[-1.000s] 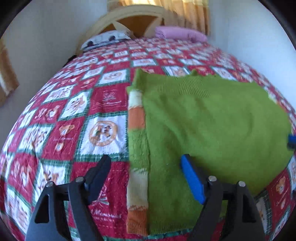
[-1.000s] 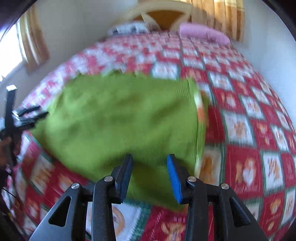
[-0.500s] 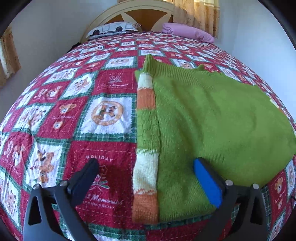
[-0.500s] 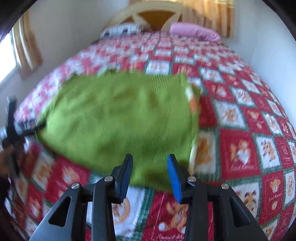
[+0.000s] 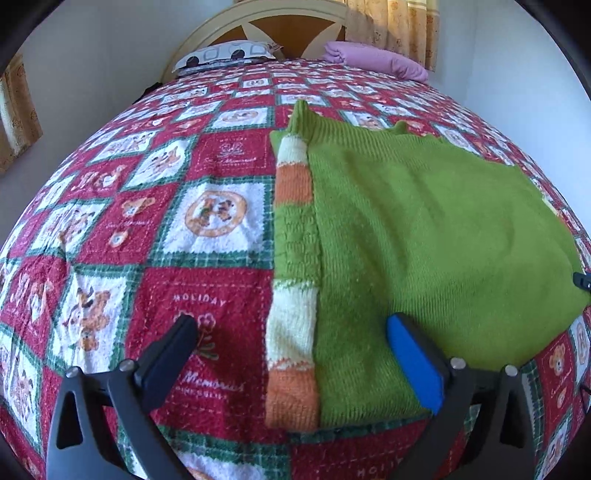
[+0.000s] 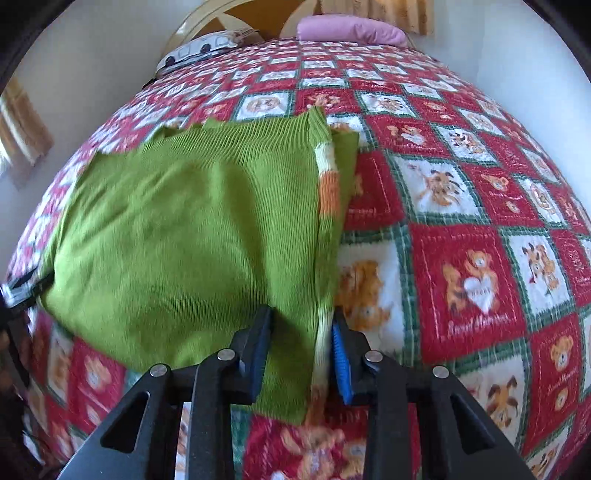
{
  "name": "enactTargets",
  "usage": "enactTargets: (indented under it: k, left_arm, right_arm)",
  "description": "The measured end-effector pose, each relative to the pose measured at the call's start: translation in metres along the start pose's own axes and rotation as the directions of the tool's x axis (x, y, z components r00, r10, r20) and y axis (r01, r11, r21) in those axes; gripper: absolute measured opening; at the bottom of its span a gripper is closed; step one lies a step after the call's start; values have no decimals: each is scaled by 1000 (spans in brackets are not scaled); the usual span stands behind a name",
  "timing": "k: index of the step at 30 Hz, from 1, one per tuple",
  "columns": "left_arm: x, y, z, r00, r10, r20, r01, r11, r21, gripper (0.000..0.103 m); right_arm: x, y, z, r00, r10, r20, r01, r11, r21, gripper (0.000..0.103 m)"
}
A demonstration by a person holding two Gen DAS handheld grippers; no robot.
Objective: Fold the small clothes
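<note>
A green knitted sweater (image 5: 424,236) is laid flat on the bed, with a striped sleeve (image 5: 293,258) in cream, orange and green tucked along its side edge. The left claw (image 5: 291,354) is held wide apart above the near hem, one finger over the quilt and the blue-padded one over the green knit; nothing is gripped. The right claw (image 6: 301,350) is spread narrowly, its pads straddling the near corner of the sweater (image 6: 184,236) where the striped sleeve (image 6: 327,206) edge runs; it is not yet closed on the cloth.

For the fold to come out clean, both layers at each near corner should be caught together, sleeve included, and the two corners lifted evenly so that the hem is carried straight towards the neckline. A grip on the top layer alone would likely let the sleeve slip out.

The bed is covered by a red, white and green quilt (image 5: 207,221) printed with bears. At the far end a pink pillow (image 5: 376,62), a patterned pillow (image 5: 225,55), a curved headboard (image 5: 280,22) and yellow curtains (image 5: 399,26) are seen against white walls.
</note>
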State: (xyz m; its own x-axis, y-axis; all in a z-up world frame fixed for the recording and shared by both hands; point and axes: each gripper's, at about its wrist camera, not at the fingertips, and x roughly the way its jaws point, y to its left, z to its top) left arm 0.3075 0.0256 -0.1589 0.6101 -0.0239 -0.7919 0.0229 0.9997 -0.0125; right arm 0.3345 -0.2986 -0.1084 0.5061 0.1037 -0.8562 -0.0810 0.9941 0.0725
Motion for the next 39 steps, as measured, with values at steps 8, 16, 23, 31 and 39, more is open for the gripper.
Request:
enactTargets:
  k: [8, 16, 23, 31, 39]
  left_arm:
    - [-2, 0, -3, 1000, 11, -3, -11, 1000, 7, 103]
    - [-10, 0, -15, 1000, 24, -8, -24, 999, 24, 103]
    - [-13, 1, -19, 1000, 18, -1, -18, 1000, 21, 103]
    - [-16, 1, -23, 1000, 30, 1, -30, 999, 20, 103]
    - [-28, 3, -30, 1000, 20, 22, -20, 1000, -5, 103]
  right_arm:
    - [-55, 49, 21, 982, -68, 178, 86, 992, -96, 40]
    - [12, 143, 4, 990, 134, -36, -139, 955, -261, 42]
    - [-9, 154, -26, 997, 78, -23, -81, 938, -336, 43]
    - [-10, 204, 4, 968, 243, 68, -205, 913, -352, 43]
    - [2, 217, -26, 968, 246, -57, -248, 884, -396, 43]
